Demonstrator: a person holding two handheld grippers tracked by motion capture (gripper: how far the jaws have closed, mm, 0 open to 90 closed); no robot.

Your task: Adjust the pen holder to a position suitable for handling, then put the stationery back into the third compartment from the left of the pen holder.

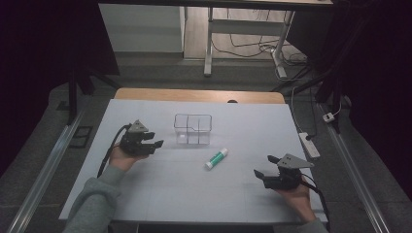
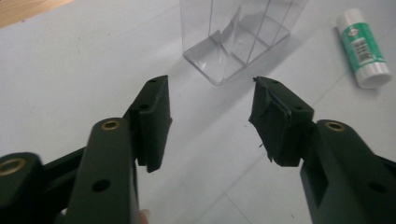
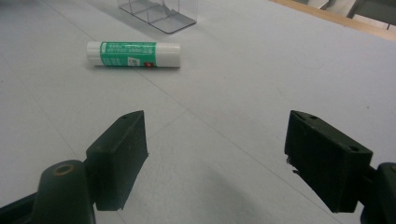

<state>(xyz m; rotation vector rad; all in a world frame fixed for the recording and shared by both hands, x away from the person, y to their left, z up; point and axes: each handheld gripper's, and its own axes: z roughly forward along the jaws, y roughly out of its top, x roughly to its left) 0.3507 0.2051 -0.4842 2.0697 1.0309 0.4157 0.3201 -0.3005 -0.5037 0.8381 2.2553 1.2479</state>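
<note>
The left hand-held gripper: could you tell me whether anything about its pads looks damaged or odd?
Yes. In the left gripper view, the right-hand pad of the left hand-held gripper looks ragged, with torn, peeling edges and a loose strand at the bottom, while the other pad looks smooth.

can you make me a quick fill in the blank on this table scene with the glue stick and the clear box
1. The glue stick lies on its ____ on the white table.
2. The clear organizer box holds ____ inside.
3. The jaws of the left hand-held gripper stand ____, with nothing between them.
4. The glue stick's label is white and ____.

Missing words: side; nothing; open; green
</note>
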